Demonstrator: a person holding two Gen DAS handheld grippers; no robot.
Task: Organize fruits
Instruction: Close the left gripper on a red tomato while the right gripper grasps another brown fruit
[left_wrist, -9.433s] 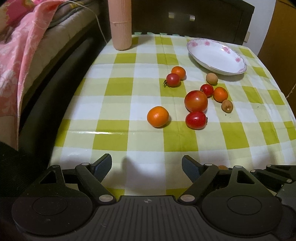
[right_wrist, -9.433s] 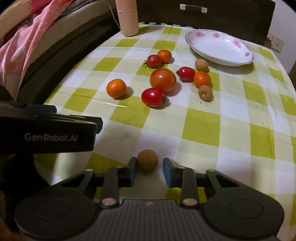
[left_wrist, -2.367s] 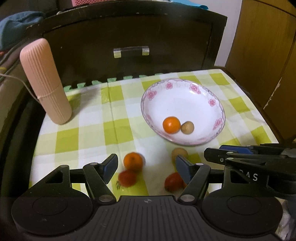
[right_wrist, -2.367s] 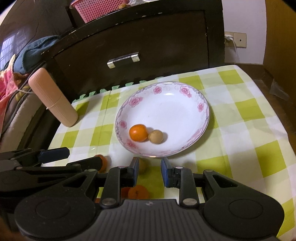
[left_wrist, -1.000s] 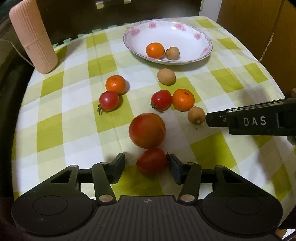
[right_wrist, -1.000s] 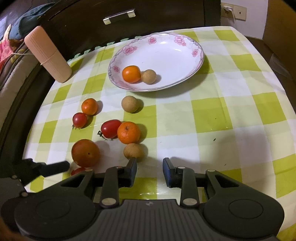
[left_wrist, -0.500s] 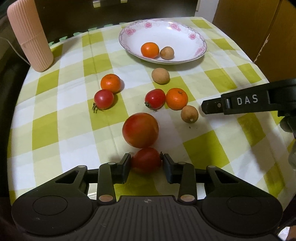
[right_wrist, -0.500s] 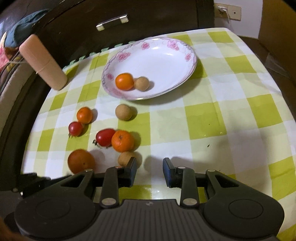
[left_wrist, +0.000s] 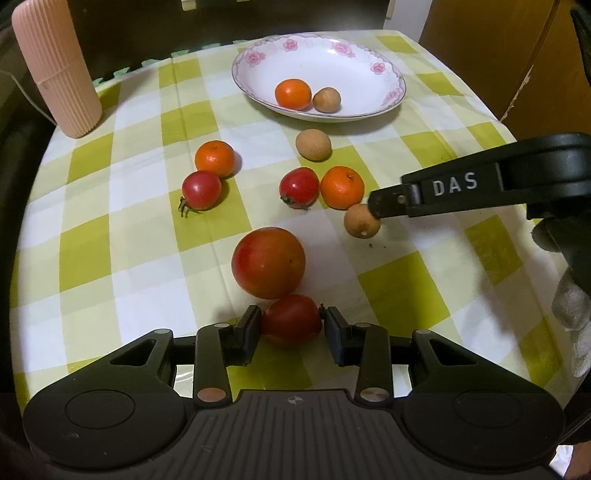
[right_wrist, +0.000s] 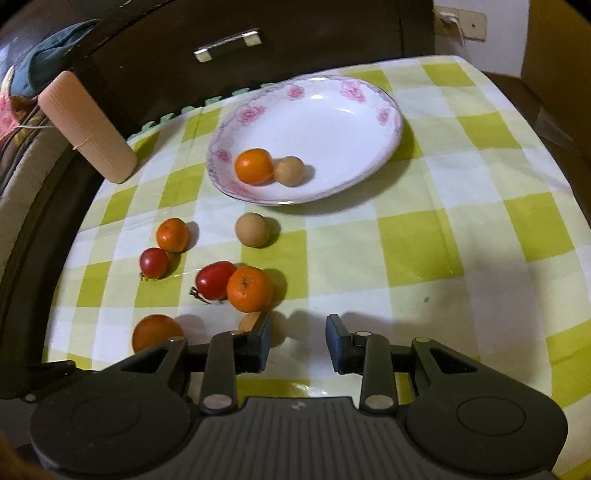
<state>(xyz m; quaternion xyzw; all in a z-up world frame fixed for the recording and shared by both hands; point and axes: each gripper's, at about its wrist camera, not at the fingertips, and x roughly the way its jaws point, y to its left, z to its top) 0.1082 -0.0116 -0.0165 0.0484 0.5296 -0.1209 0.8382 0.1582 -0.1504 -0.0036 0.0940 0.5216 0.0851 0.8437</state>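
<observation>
Left gripper (left_wrist: 290, 322), seen from its own camera, has the small red tomato (left_wrist: 291, 325) between jaws that have just eased open a little. One pad touches the skin and the other stands a hair off, so the tomato sits on the checked cloth (left_wrist: 110, 258) just below the big tomato (left_wrist: 268, 262). At the right, a finger (left_wrist: 443, 190) of the right gripper touches a small brown fruit (left_wrist: 361, 220). Farther off, the flowered plate (left_wrist: 400, 88) holds a mandarin (left_wrist: 293, 94) and another brown fruit (left_wrist: 326, 99).

From the right wrist camera, the right gripper (right_wrist: 298, 332) is narrowly parted with nothing between its jaws. That small brown fruit lies just outside its left finger, below a loose mandarin (right_wrist: 250, 288).
</observation>
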